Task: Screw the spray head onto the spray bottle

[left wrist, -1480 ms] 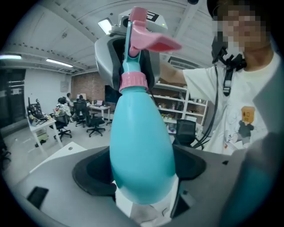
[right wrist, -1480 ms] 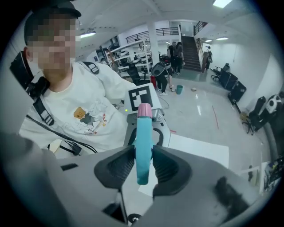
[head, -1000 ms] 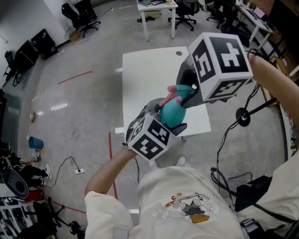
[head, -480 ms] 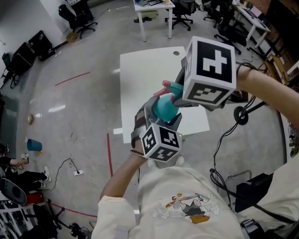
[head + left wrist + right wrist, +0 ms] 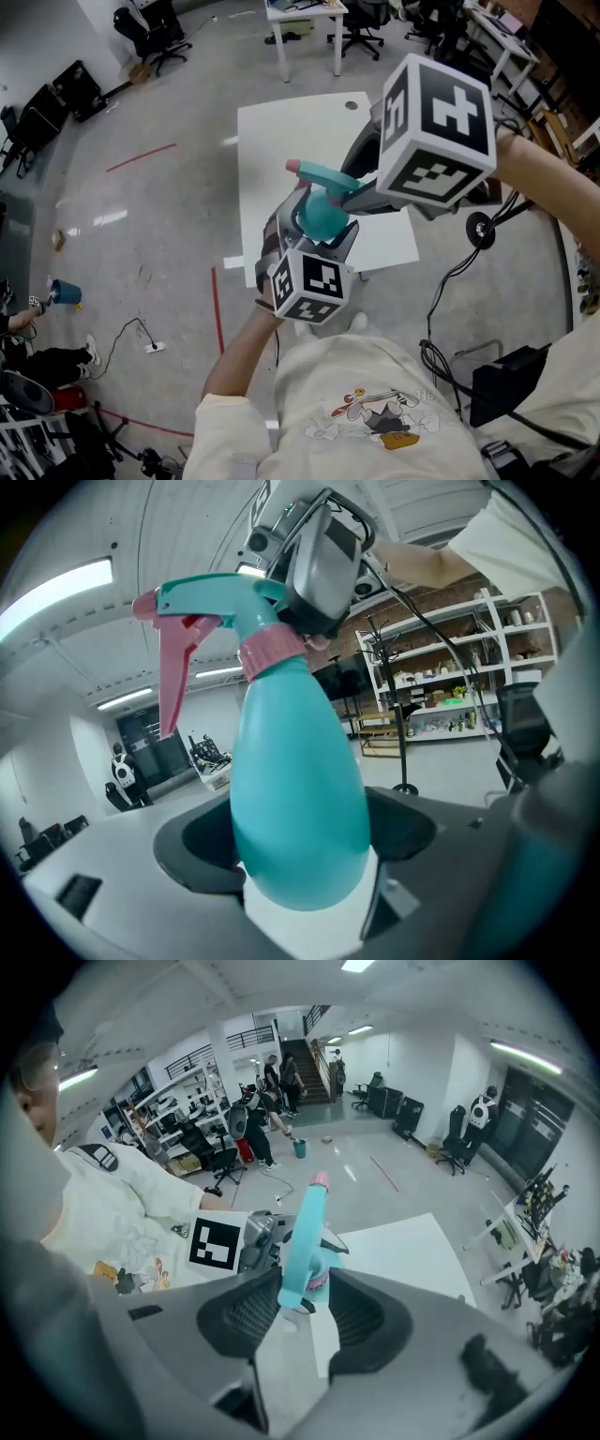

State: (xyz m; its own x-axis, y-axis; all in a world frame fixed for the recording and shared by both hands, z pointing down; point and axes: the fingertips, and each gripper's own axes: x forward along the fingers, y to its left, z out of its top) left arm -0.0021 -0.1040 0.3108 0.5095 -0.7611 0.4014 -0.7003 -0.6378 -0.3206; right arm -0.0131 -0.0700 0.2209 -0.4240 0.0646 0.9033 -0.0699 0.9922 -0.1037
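A teal spray bottle (image 5: pixel 325 217) is held in the air over the white table (image 5: pixel 281 141), its lower body clamped in my left gripper (image 5: pixel 319 232). From the left gripper view the bottle (image 5: pixel 295 789) fills the middle, with a pink collar (image 5: pixel 272 649) and the teal spray head (image 5: pixel 216 597) on top. My right gripper (image 5: pixel 349 187) comes in from the right and grips the back of the spray head (image 5: pixel 323 174), whose pink nozzle points left. Its jaws have just been opening slightly, with the spray head (image 5: pixel 305 1237) still pressed between them.
Grey floor surrounds the table, with red tape lines and a cable (image 5: pixel 141 333) at the left. Office chairs (image 5: pixel 361 33) and another white desk (image 5: pixel 305 14) stand beyond. A black stand (image 5: pixel 483 230) and cables lie at the right. People stand far off (image 5: pixel 272 1091).
The spray head has turned on the bottle, so its pink nozzle now points left. The right gripper rolled with it. The left gripper and bottle shifted slightly left.
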